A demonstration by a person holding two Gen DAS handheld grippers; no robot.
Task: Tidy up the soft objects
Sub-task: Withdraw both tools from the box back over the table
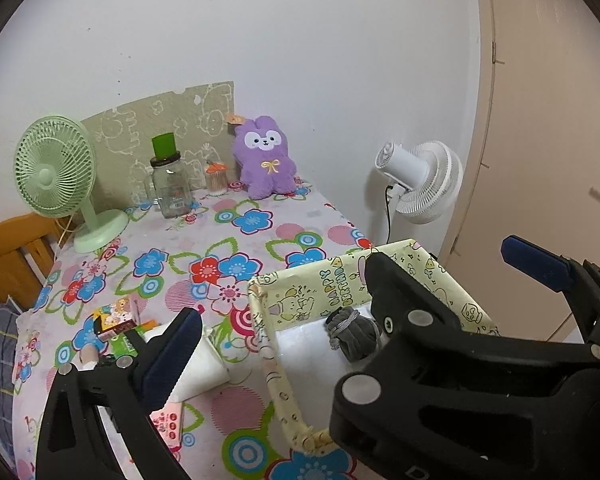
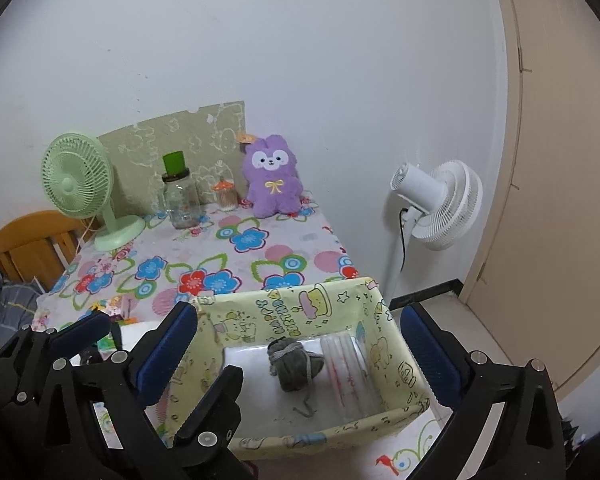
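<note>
Over the yellow box at the near edge of the flowered table, I held both grippers with their jaws spread wide and nothing between them. My right gripper framed the grey rolled bundle, which lay on the box floor at about 6 o'clock from the purple plush toy and just beside a clear packet. My left gripper hung over the box's left wall. The plush sat upright against the far wall at 12 o'clock from both grippers, well apart from the box, its long axis vertical. I judged it the next soft thing to collect, with neither hand clearly nearer.
</note>
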